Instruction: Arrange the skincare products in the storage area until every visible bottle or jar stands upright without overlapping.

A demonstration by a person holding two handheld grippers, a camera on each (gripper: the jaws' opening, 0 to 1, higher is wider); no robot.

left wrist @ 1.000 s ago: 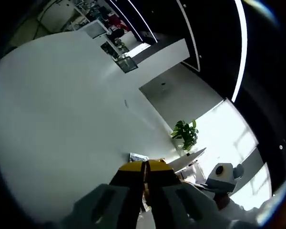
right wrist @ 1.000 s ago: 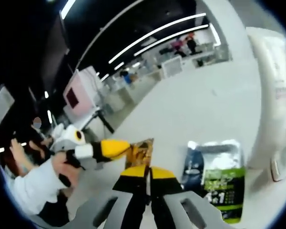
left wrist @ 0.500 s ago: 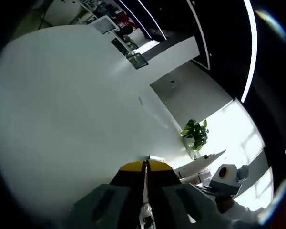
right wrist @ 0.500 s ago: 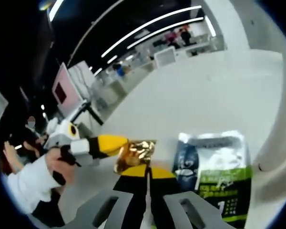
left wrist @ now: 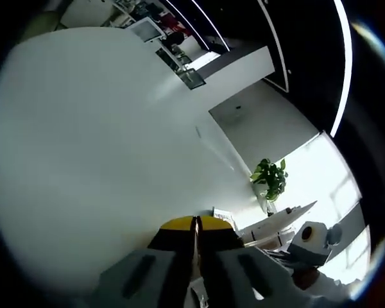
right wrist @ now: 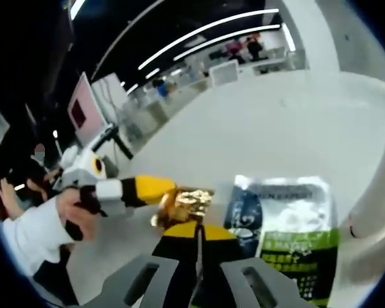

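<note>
On the desk [right wrist: 256,135], a foil sachet [right wrist: 183,204] lies just left of a larger pouch [right wrist: 289,224].

A shiny gold packet [right wrist: 183,204] lies beside a white, dark-blue and green pouch [right wrist: 287,234] on the white table [right wrist: 244,141].

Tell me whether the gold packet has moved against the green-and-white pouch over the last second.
Cannot tell. In the right gripper view the gold packet, held by the left gripper, sits beside the green-and-white pouch as before; only the camera has clearly shifted.
</note>
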